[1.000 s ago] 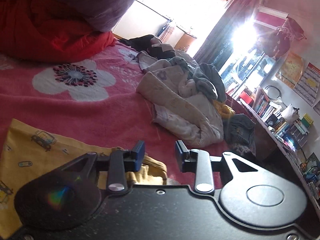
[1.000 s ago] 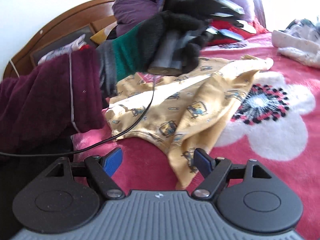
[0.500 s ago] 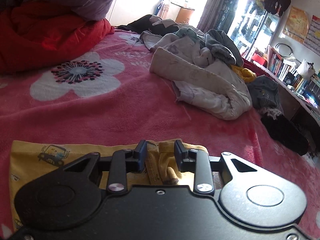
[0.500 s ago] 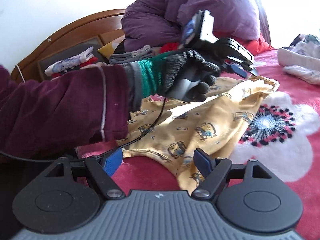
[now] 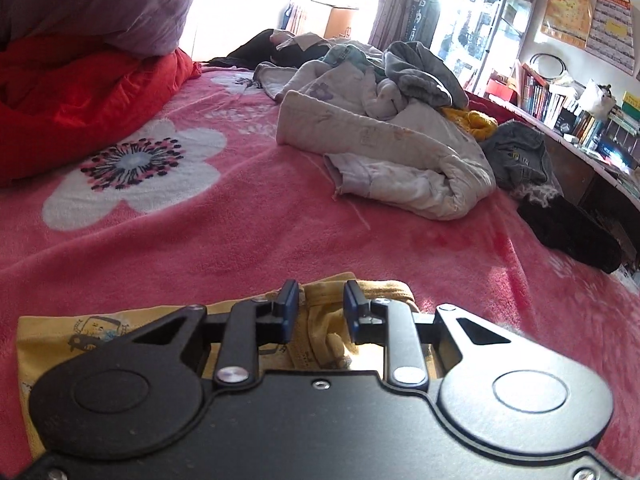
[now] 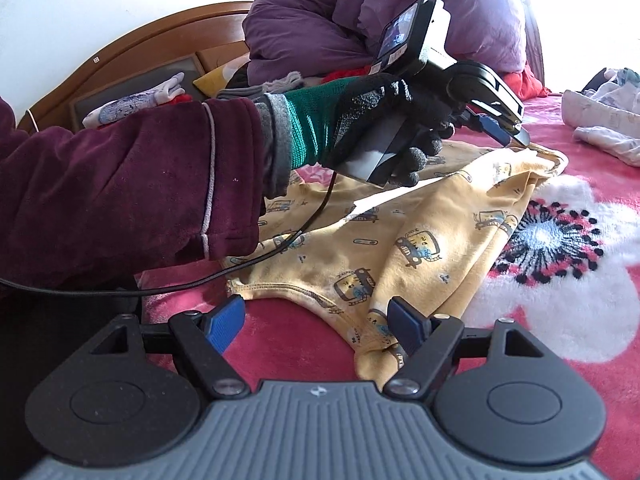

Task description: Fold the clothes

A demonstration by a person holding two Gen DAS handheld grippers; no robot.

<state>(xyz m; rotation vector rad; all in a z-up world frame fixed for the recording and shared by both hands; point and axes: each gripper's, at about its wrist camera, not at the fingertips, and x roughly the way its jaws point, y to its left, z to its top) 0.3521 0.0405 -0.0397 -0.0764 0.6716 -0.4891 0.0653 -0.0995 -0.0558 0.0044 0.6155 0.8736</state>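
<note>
A yellow child's garment printed with little cars lies spread on the pink flowered blanket. A gloved hand holds my left gripper at the garment's far cuff. Its jaws are closing with the bunched cuff between the blue pads, which stand a little apart from the fabric. In the right wrist view that left gripper points down at the garment's far end. My right gripper hangs open over the near hem, its right pad just above the fabric.
A heap of pale and grey clothes lies further down the bed, with a black garment at the edge. Red bedding and a purple quilt sit by the wooden headboard. A bookshelf lines the right wall.
My left gripper has rolled level, dropped onto the yellow cuff, and its jaws have narrowed around it. The right gripper has stayed open over the near hem.
</note>
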